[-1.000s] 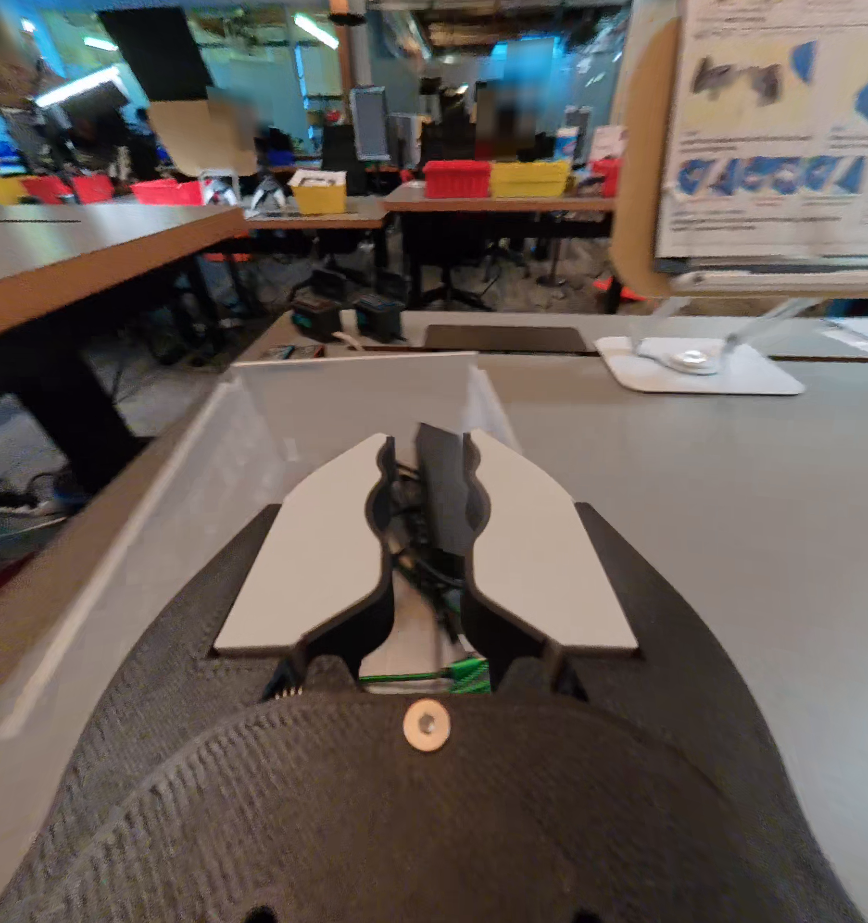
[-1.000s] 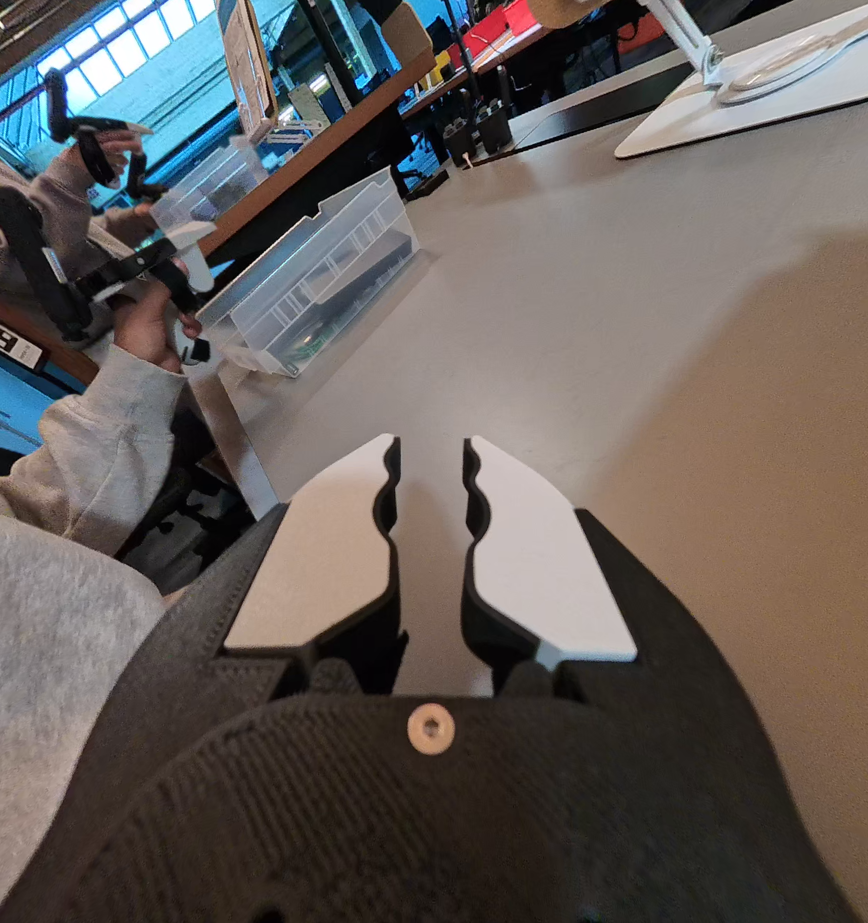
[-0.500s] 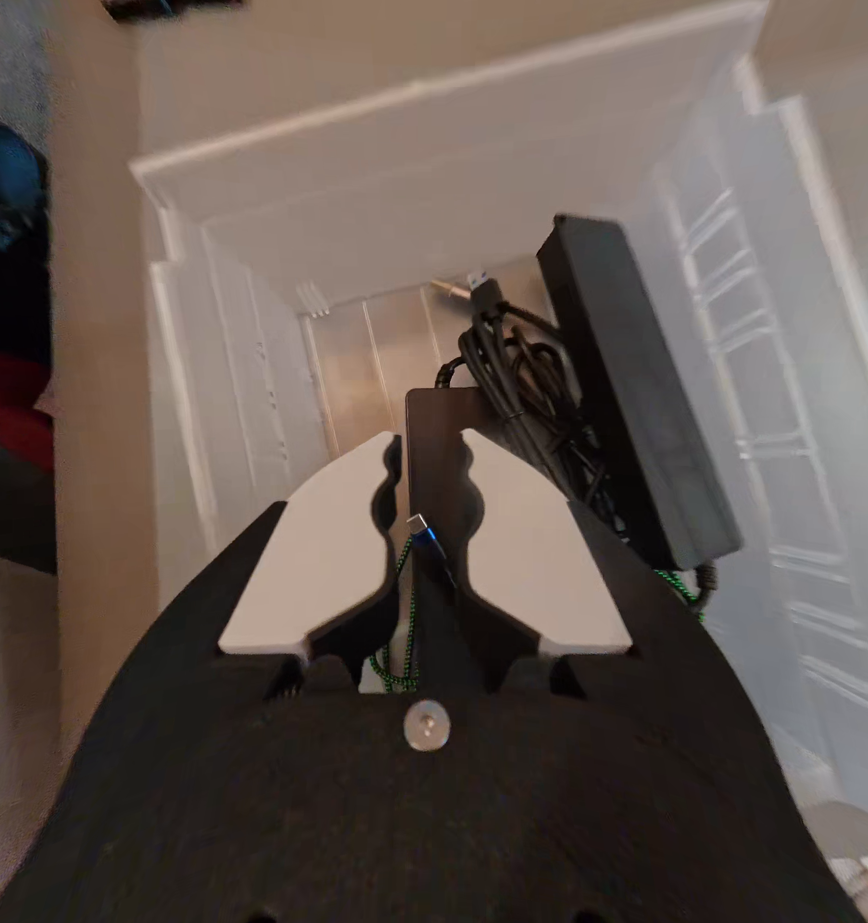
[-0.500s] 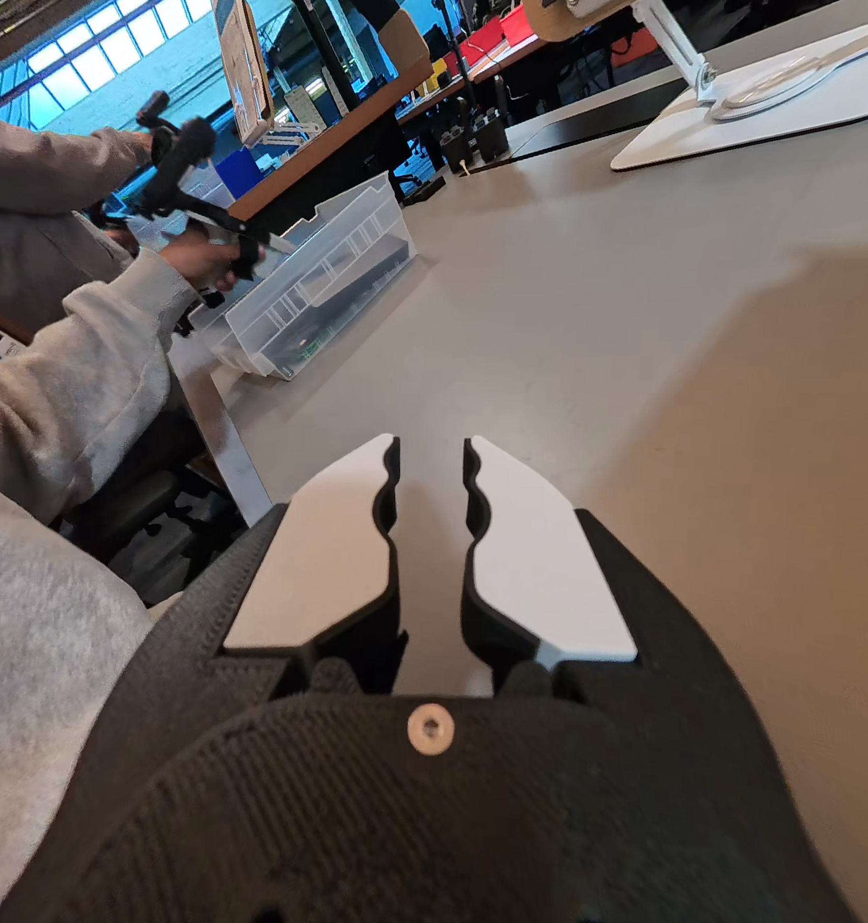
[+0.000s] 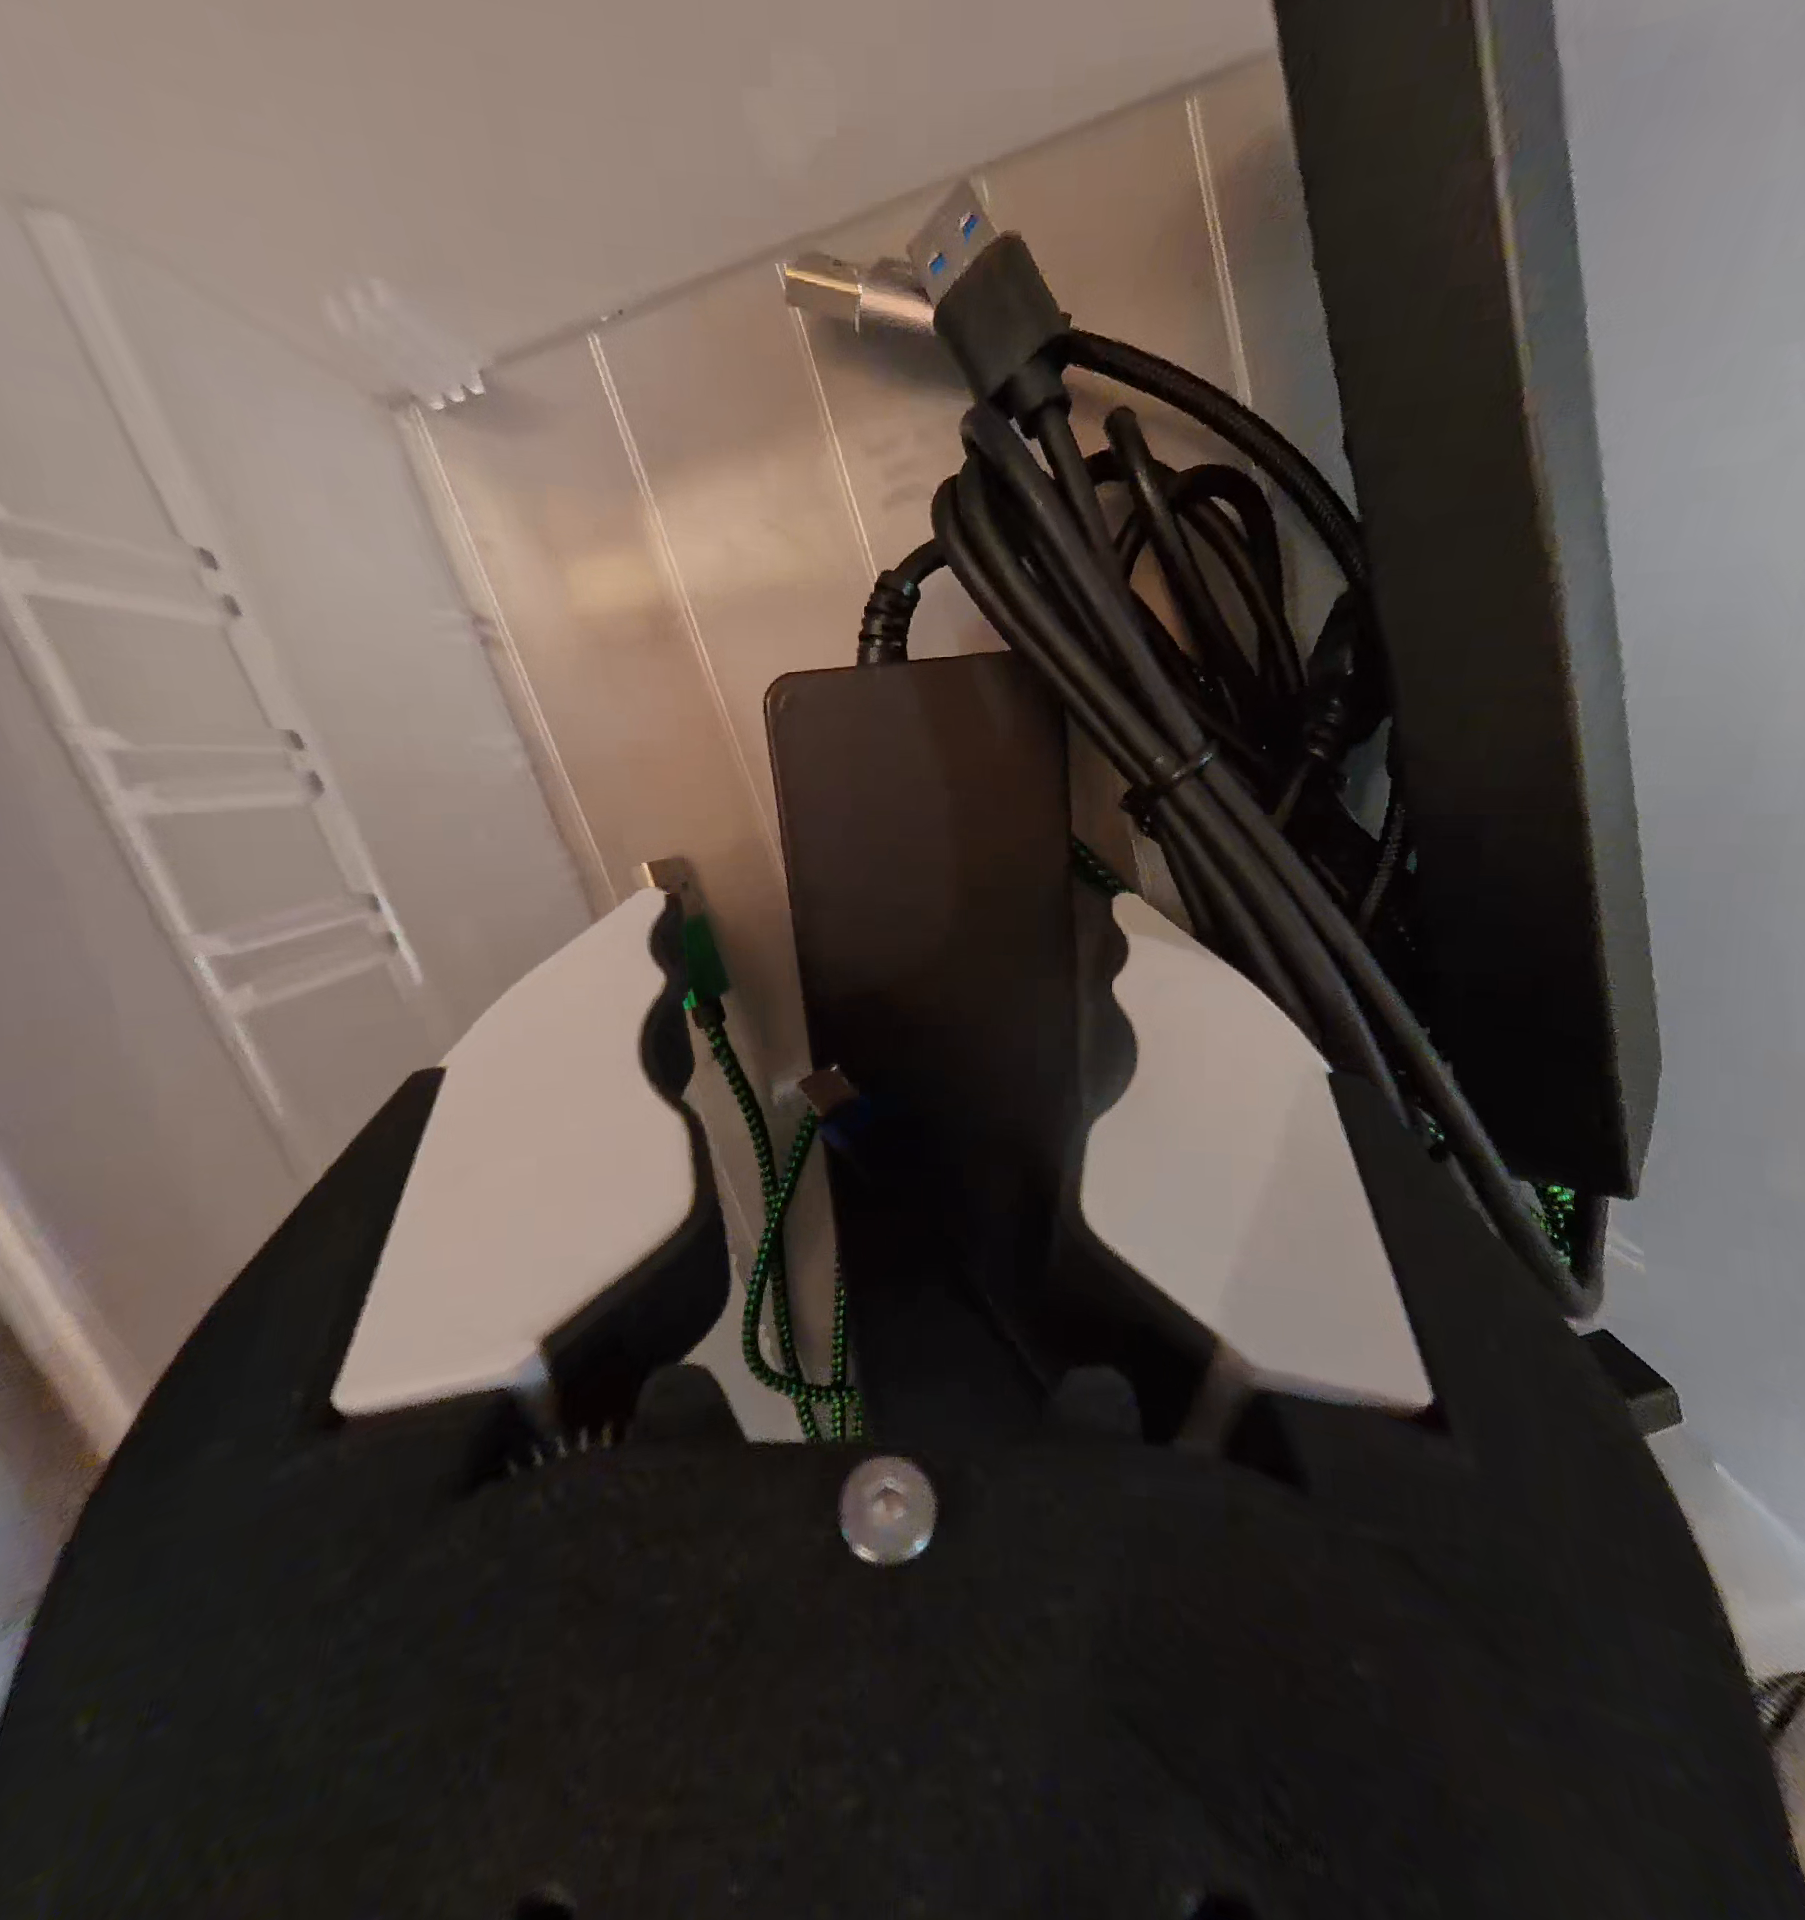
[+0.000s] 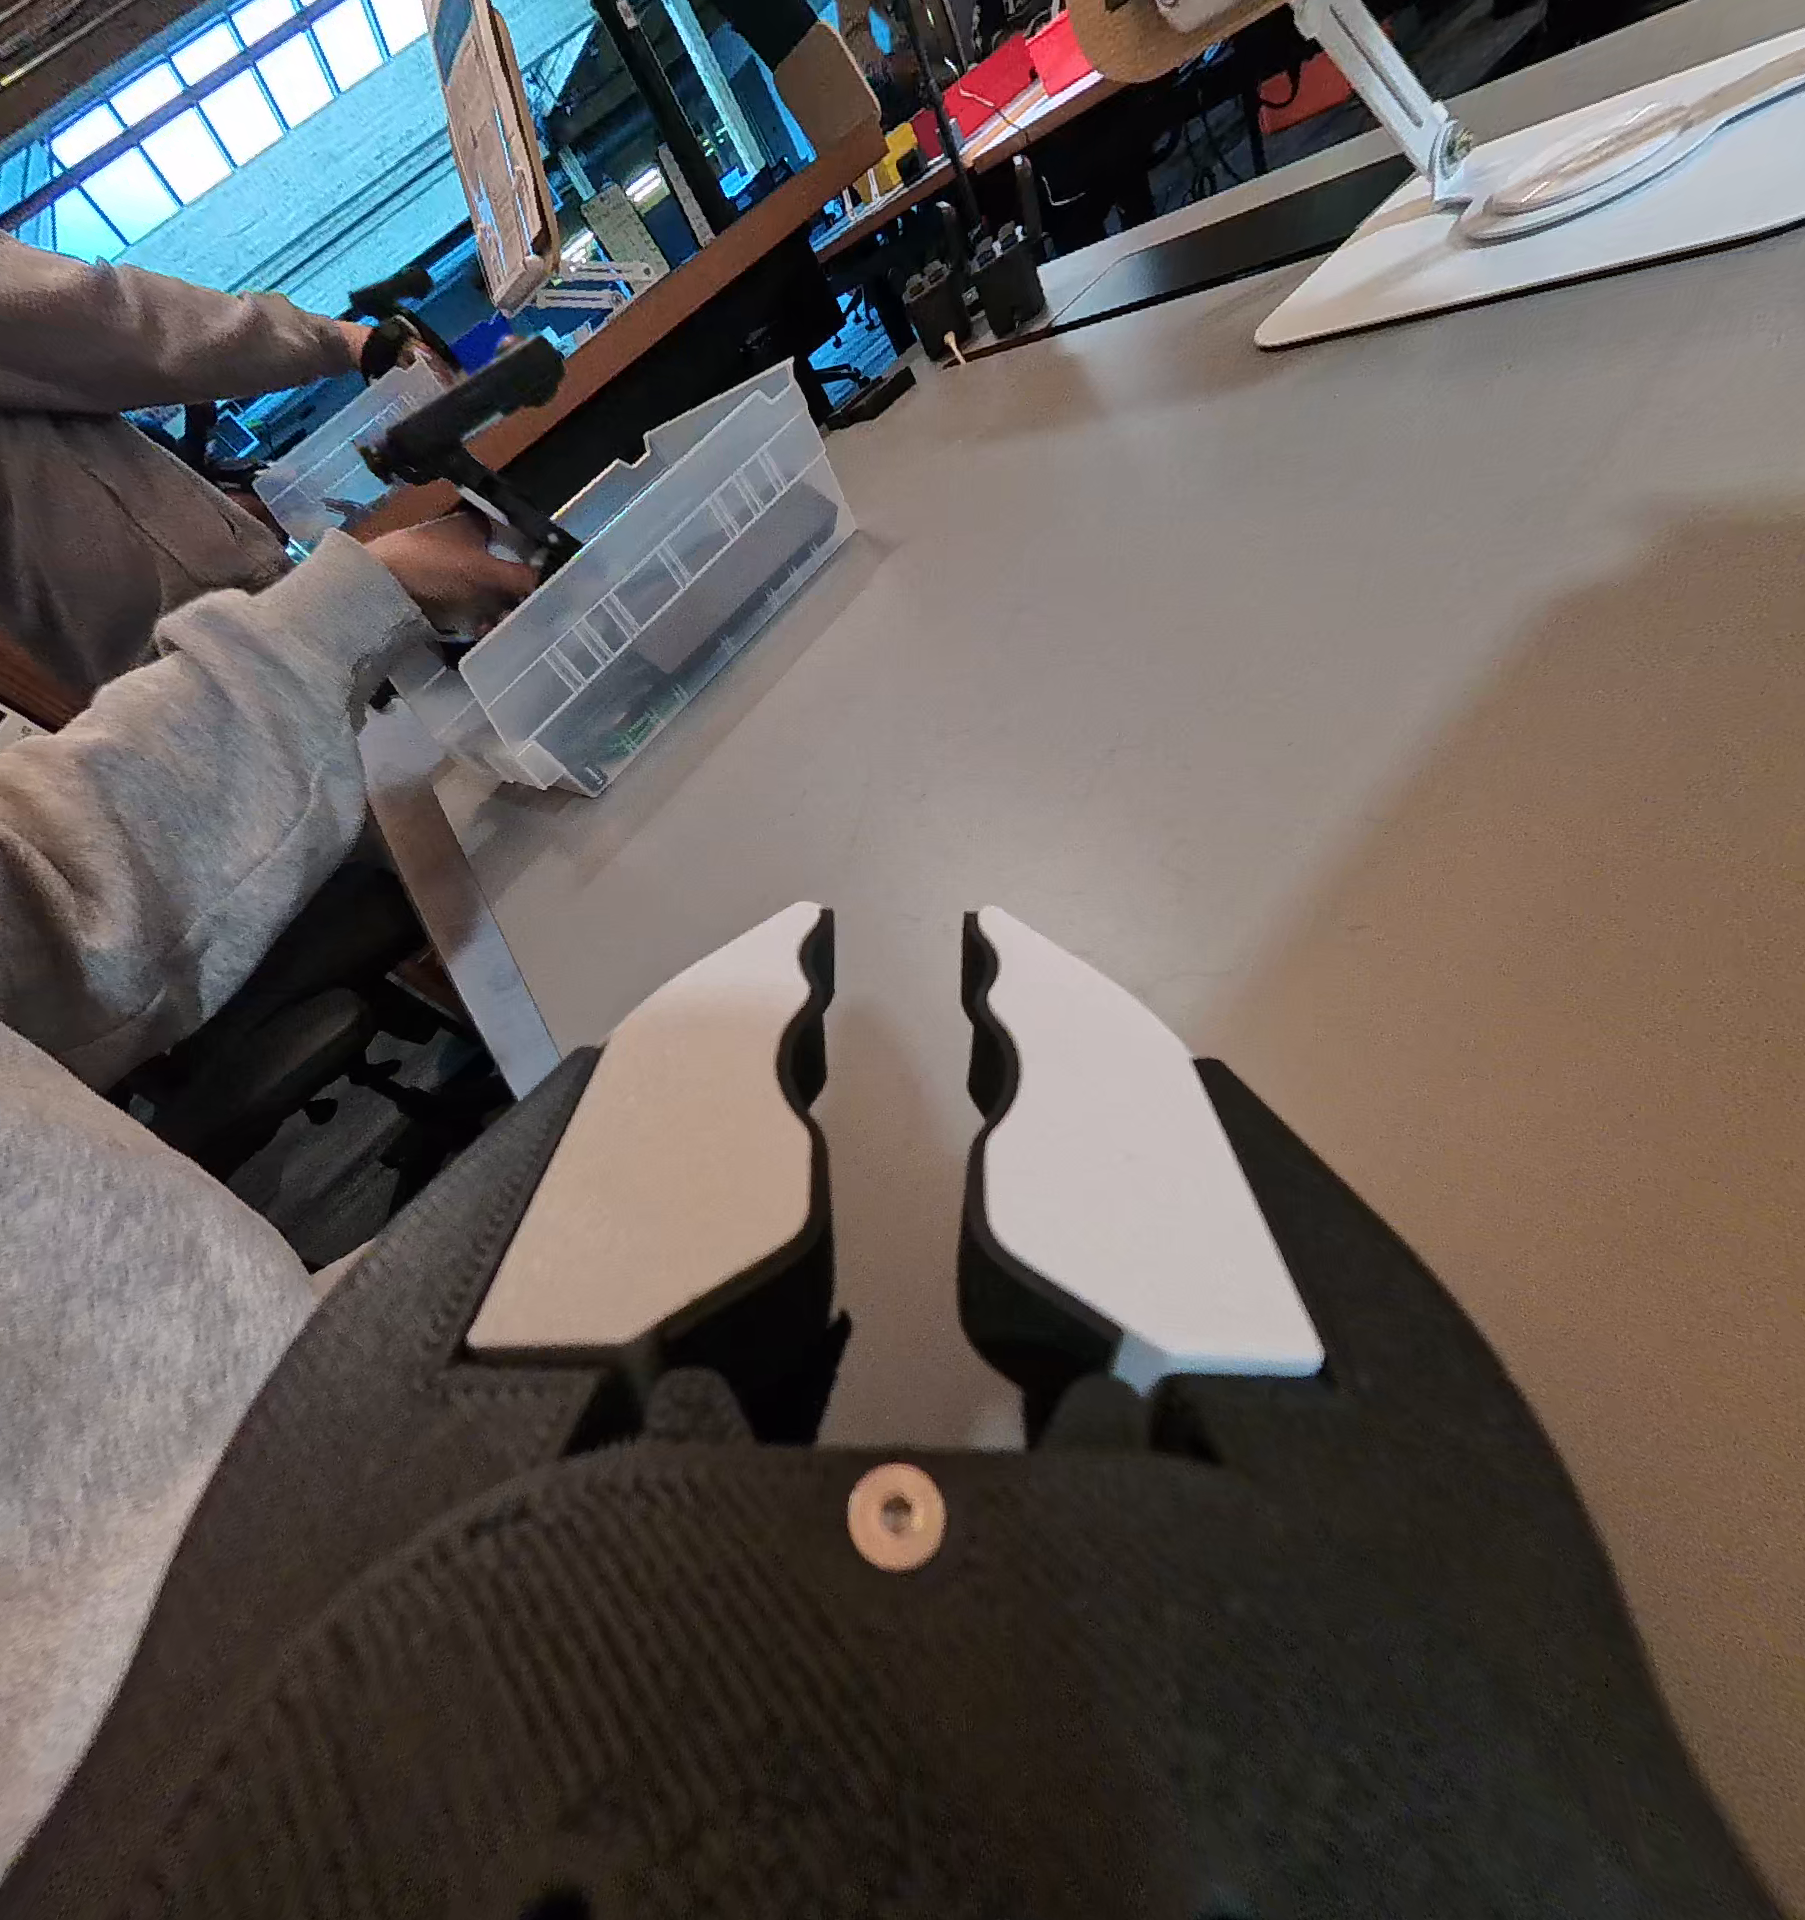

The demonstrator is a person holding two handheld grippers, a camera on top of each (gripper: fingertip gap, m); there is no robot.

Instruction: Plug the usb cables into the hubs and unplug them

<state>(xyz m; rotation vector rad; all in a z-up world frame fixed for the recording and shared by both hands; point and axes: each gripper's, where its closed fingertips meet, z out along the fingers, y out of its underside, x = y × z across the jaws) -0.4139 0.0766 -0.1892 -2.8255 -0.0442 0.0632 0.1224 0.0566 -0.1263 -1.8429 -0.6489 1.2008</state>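
Underneath, grey tabletop (image 6: 1293,727) (clear bin (image 6: 669,582) at edge), busy workshop beyond.

— Surface?
— One grey table (image 6: 1241,675), matte top.

— Items on it?
— Clear bin (image 6: 669,603), at the left edge, long side running along that edge. White stand base (image 6: 1563,249), far right corner, flat on the top. Black mat (image 6: 1168,281), far edge, just left of the base. Dark chargers (image 6: 971,291) at the mat's left end.

— Bin and base: touching?
— Well apart; bare tabletop between them.
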